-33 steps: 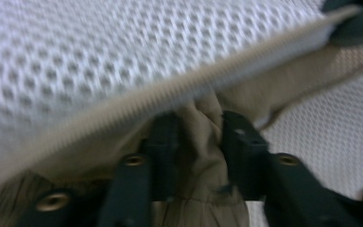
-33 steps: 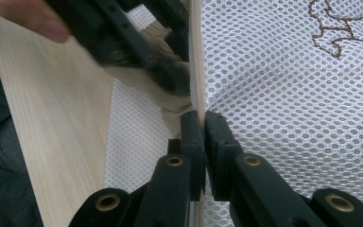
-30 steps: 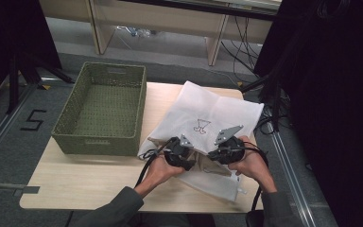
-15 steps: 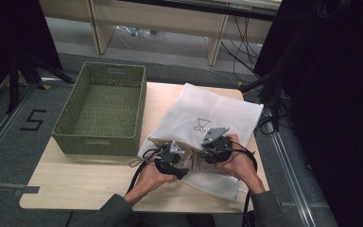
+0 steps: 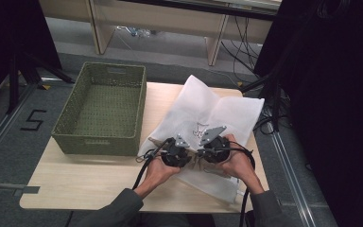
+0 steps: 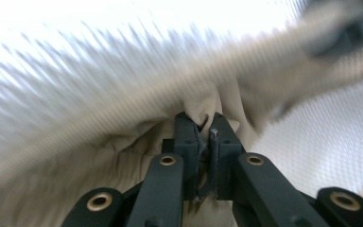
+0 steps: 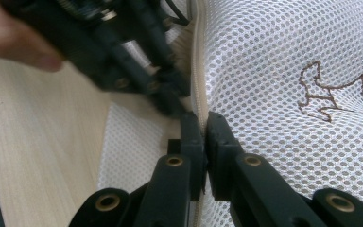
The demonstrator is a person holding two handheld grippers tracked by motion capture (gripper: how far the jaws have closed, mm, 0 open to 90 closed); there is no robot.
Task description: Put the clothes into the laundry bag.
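Left gripper point(image 6: 202, 137) clamps beige cloth; right gripper point(image 7: 203, 125) pinches mesh bag point(image 5: 217, 111) zipper edge (green basket point(image 5: 105, 109) just beside).

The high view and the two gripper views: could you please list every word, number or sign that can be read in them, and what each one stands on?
"5": marked in dark strokes on the grey floor left of the table.
The brown stitched mark on the white mesh bag is an outline figure, not lettering; nothing there reads as text.
The green basket and both grippers bear no readable label.
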